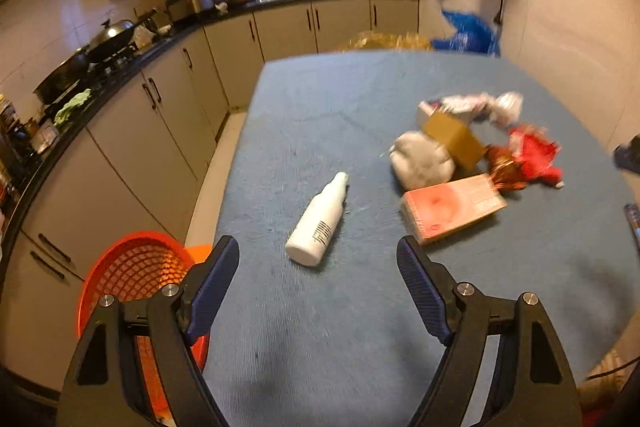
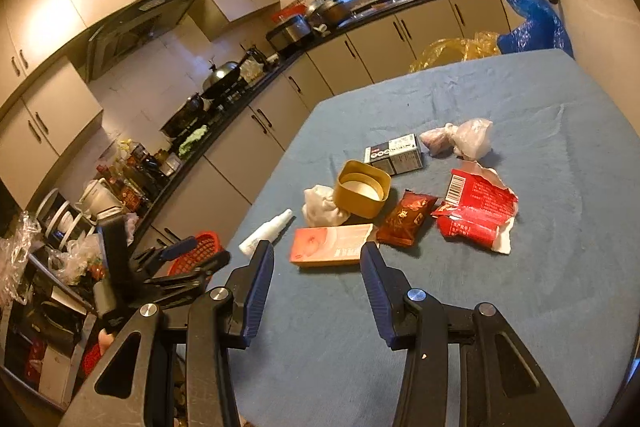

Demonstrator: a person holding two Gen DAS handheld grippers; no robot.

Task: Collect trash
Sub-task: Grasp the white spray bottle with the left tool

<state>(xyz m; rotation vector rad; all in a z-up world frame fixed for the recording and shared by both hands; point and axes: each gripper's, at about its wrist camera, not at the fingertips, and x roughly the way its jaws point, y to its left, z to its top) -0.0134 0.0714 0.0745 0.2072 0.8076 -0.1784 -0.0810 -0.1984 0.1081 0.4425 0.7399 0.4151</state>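
Left wrist view: left gripper (image 1: 318, 253) nearest the lens, jaws spread wide, nothing between them, hovering over the blue tablecloth (image 1: 320, 327). White spray bottle (image 1: 318, 221) lies flat just ahead of the fingertips; long axis runs diagonal, base toward the camera at lower left, nozzle pointing up and right. Pink box (image 1: 454, 207) lies flat to the right of the bottle, long axis roughly across the frame, tilted a little. Behind it, blurred: grey-white wad (image 1: 420, 159), tan cardboard piece (image 1: 454, 137), red wrapper (image 1: 536, 157), crumpled white plastic (image 1: 484, 105). Only this view shows the inside of the orange basket (image 1: 136, 275), below the table edge at left, partly behind the left finger.

Right wrist view: right gripper (image 2: 318, 261) nearest, jaws partly apart, empty, aimed at the pink box (image 2: 334, 245), which sits just past the fingertips with its long axis left to right. Sharper here: gold tin (image 2: 362, 189) open and lying on its side, white wad (image 2: 322, 205) touching it, dark red snack packet (image 2: 406, 219), torn red wrapper (image 2: 476, 211) with barcode, black-and-white carton (image 2: 394, 153), knotted plastic bag (image 2: 460, 137). Spray bottle (image 2: 266, 231) at left near the table edge, nozzle pointing up and right. Left gripper (image 2: 192, 259) shows from outside, beside the basket (image 2: 200, 249)
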